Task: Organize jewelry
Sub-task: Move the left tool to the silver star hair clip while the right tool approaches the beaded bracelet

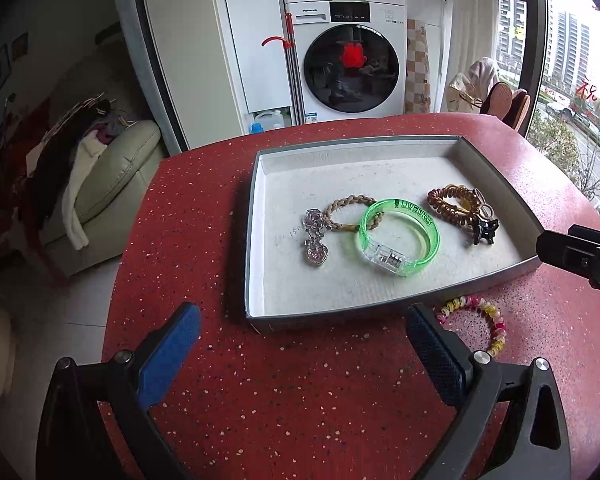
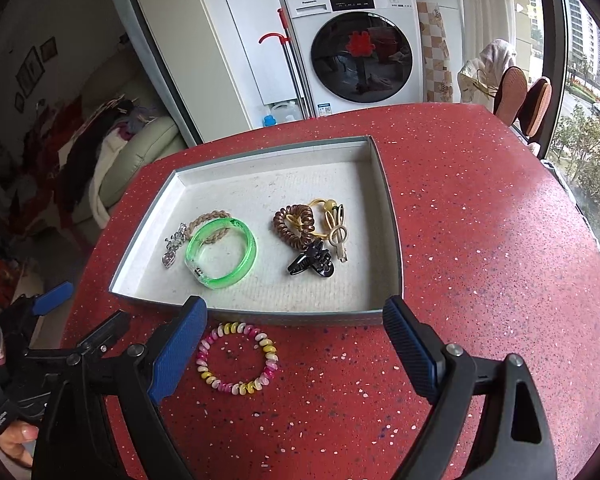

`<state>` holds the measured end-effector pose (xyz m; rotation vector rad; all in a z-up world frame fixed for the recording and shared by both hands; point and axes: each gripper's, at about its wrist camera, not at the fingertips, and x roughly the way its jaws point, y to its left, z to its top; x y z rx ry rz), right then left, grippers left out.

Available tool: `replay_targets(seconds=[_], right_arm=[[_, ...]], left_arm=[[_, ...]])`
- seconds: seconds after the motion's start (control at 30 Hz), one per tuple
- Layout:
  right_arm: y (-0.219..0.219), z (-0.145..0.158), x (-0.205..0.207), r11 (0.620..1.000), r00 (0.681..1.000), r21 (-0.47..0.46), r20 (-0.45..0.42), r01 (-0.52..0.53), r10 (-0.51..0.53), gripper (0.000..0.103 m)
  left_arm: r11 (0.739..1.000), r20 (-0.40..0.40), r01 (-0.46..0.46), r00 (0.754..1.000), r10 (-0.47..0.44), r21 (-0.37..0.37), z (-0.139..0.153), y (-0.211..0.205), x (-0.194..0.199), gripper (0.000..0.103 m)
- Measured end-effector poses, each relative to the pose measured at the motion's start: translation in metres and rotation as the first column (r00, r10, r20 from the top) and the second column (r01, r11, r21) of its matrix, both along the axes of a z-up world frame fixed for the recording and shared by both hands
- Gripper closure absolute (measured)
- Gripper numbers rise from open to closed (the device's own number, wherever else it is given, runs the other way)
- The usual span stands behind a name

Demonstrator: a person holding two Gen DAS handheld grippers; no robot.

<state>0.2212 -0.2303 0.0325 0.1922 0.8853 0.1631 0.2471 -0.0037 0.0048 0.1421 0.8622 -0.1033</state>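
**Ana:** Right hand-held gripper (image 2: pixel 296 320) first: its blue pads are spread wide with nothing between them, hanging above the red surface (image 2: pixel 460 240) just in front of the tray (image 2: pixel 392 216). The pink-and-yellow coil bracelet (image 2: pixel 236 360) is the one piece outside the tray, so I judge that is the pick in hand.

**Ben:** Where does it sit against those pads?

**Ana:** Below and toward the left finger (image 2: pixel 180 344), whose tip shows just beside the ring's near-left edge; whether they touch, I cannot tell. The right finger is well apart from it.

**Ben:** Then shift left to centre it, come down, and pinch one side of the coil rather than spanning the whole ring. It looks springy, so close gently, then lift clear of the tray's front wall.

**Ana:** The left hand-held gripper (image 1: pixel 304 340) is spread and empty too, over bare surface by the tray's front corner; the bracelet lies just beyond its right finger.

**Ben:** Drop it on open lining, away from the green bangle (image 2: pixel 221 254).
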Motion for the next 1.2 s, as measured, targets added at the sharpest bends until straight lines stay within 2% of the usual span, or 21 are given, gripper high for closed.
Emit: replay_targets(seconds=[0.2, 0.67, 0.93, 1.2], right_arm=[[0.003, -0.011, -0.024, 1.000, 0.999, 0.007, -0.039, -0.013, 0.013, 0.011], [-0.001, -0.036, -0.054, 1.000, 0.994, 0.005, -0.111, 0.012, -0.011, 0.011], [0.007, -0.038, -0.048, 1.000, 0.993, -0.015, -0.117, -0.011, 0.009, 0.011], [0.021, -0.043, -0.030, 0.999, 0.992, -0.033, -0.122, -0.041, 0.037, 0.012]], left_arm=[[0.997, -0.058, 0.054, 0.997, -0.057, -0.055, -0.010, 0.000, -0.030, 0.000], [0.983, -0.111, 0.116, 0.985, -0.133, -0.142, -0.022, -0.007, -0.109, 0.000], [0.972, -0.133, 0.192, 0.969, -0.209, -0.134, -0.031, -0.031, -0.143, 0.000], [0.971, -0.141, 0.214, 0.963, -0.229, -0.111, -0.037, -0.048, -0.157, 0.000]])
